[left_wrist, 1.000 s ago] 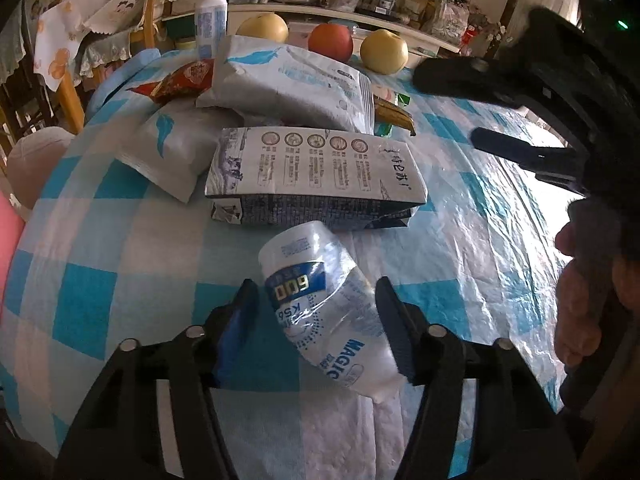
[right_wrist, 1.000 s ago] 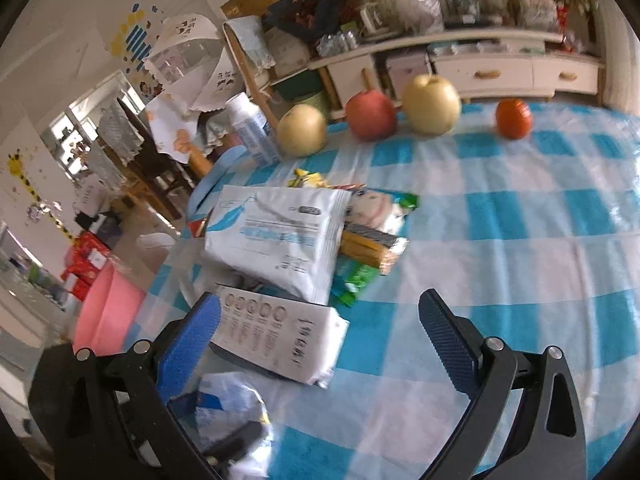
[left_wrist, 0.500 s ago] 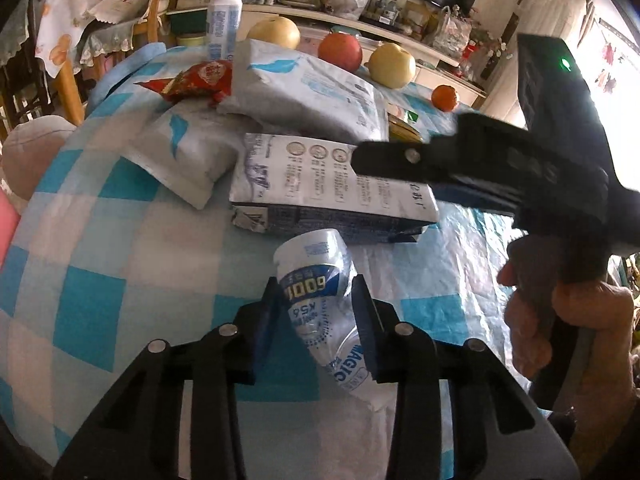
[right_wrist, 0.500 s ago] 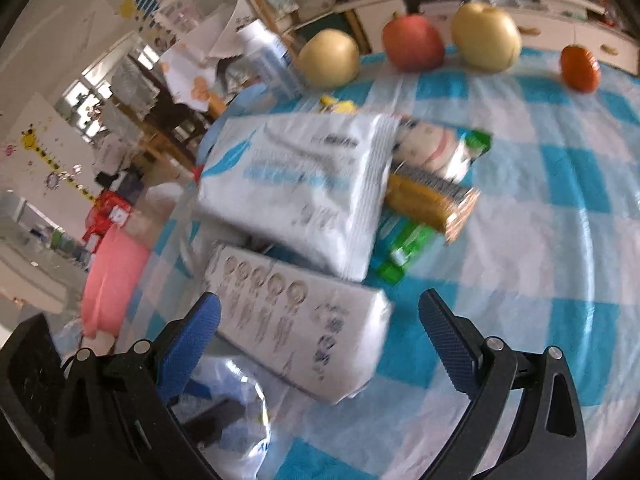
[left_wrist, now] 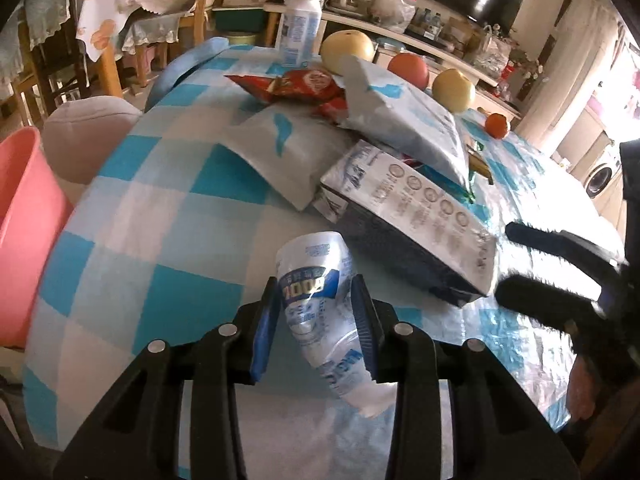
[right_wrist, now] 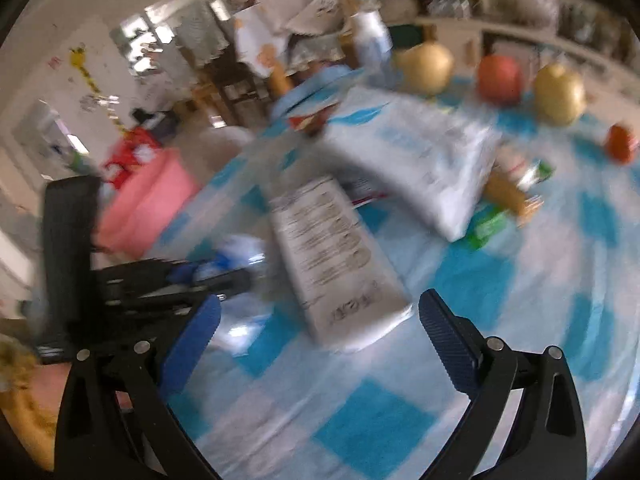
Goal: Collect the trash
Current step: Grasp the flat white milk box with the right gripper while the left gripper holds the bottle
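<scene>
Two blue-padded fingers of our left gripper (left_wrist: pixel 316 322) pinched a crushed clear plastic bottle (left_wrist: pixel 320 304) across its blue label, the bottle tilted with its open end toward the camera, over the near edge of the blue-and-white checked tablecloth (left_wrist: pixel 152 216). In this left wrist view we saw, just beyond the bottle, a flat grey-and-white carton (left_wrist: pixel 412 236) lying on its side, with a white pouch (left_wrist: pixel 288 152) and a larger white bag (left_wrist: pixel 404 120) stacked behind it and a red snack wrapper (left_wrist: pixel 296 86) at the far end. A white plastic bottle (left_wrist: pixel 298 26) stood upright at the table's far edge beside a pale round fruit (left_wrist: pixel 347 50), a red apple (left_wrist: pixel 408 70), a yellow fruit (left_wrist: pixel 454 90) and a small orange one (left_wrist: pixel 497 125). A pink bin (left_wrist: pixel 24 236) sat off the table's left side. Our right gripper (left_wrist: pixel 560 272) showed dark at the right edge, well apart from the bottle.

From the right wrist, heavily blurred, our right gripper (right_wrist: pixel 320 328) hung with its fingers spread wide and nothing between them, above the carton's (right_wrist: pixel 336 256) near end. This view alone showed the left gripper (right_wrist: pixel 160 280) from the side, the bottle (right_wrist: pixel 236 260) a pale smear at its tip, plus a green wrapper (right_wrist: pixel 488 228) and a tan packet (right_wrist: pixel 508 196) beside the large bag (right_wrist: pixel 416 160). The pink bin (right_wrist: pixel 148 204) stood beyond the table, with chairs and a bright window behind.
</scene>
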Motion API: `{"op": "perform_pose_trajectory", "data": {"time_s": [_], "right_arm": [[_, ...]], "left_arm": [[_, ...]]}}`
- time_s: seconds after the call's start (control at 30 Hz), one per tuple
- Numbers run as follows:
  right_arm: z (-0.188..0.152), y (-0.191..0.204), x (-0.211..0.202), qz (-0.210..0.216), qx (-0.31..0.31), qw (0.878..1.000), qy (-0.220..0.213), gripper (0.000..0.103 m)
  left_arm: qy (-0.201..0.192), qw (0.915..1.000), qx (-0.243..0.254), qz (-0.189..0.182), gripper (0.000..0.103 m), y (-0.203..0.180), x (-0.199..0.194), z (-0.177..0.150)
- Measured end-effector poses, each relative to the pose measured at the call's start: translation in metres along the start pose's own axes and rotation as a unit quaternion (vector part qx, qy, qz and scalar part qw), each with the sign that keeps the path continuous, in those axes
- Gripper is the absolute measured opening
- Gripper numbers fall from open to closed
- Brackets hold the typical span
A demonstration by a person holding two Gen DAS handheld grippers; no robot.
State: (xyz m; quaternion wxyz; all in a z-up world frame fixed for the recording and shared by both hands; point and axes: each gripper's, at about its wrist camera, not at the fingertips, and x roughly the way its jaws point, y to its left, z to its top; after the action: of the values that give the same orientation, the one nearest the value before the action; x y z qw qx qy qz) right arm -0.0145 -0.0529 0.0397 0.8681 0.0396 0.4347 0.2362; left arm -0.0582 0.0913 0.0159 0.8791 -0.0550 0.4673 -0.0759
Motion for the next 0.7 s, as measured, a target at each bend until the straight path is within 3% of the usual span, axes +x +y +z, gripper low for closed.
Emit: {"op": "perform_pose_trajectory", "data": {"time_s": [0.03, 0.1, 0.4, 0.43, 0.47, 0.53, 0.63, 0.7], "right_arm": [[-0.001, -0.001, 0.002, -0.005, 0.0, 1.0, -0.001, 0.098], [-0.001, 0.0, 0.007, -0.017, -0.01, 1.0, 0.001, 0.098], [0.005, 0.014, 0.038, -0.07, -0.064, 0.995, 0.007, 0.097], [0.007, 0.016, 0.042, -0.071, -0.065, 0.995, 0.008, 0.094], [0.008, 0.016, 0.045, -0.072, -0.067, 0.995, 0.01, 0.084], [0.009, 0.016, 0.05, -0.067, -0.065, 0.996, 0.014, 0.079], [0.01, 0.02, 0.054, -0.069, -0.074, 0.995, 0.014, 0.079], [0.011, 0.021, 0.055, -0.065, -0.074, 0.995, 0.015, 0.079]], "left_arm": [[0.003, 0.9999, 0.008, 0.007, 0.051, -0.002, 0.001, 0.0], [0.009, 0.9996, 0.024, 0.013, 0.058, -0.006, 0.003, -0.003], [0.004, 0.9968, 0.069, 0.04, 0.063, -0.014, 0.007, -0.007], [0.003, 0.9961, 0.076, 0.046, 0.061, -0.015, 0.007, -0.007], [0.003, 0.9952, 0.082, 0.053, 0.059, -0.017, 0.008, -0.007], [-0.001, 0.9936, 0.095, 0.06, 0.052, -0.018, 0.008, -0.007], [-0.004, 0.9936, 0.095, 0.061, 0.041, -0.015, 0.006, -0.005], [-0.004, 0.9937, 0.095, 0.06, 0.039, -0.012, 0.005, -0.005]]}}
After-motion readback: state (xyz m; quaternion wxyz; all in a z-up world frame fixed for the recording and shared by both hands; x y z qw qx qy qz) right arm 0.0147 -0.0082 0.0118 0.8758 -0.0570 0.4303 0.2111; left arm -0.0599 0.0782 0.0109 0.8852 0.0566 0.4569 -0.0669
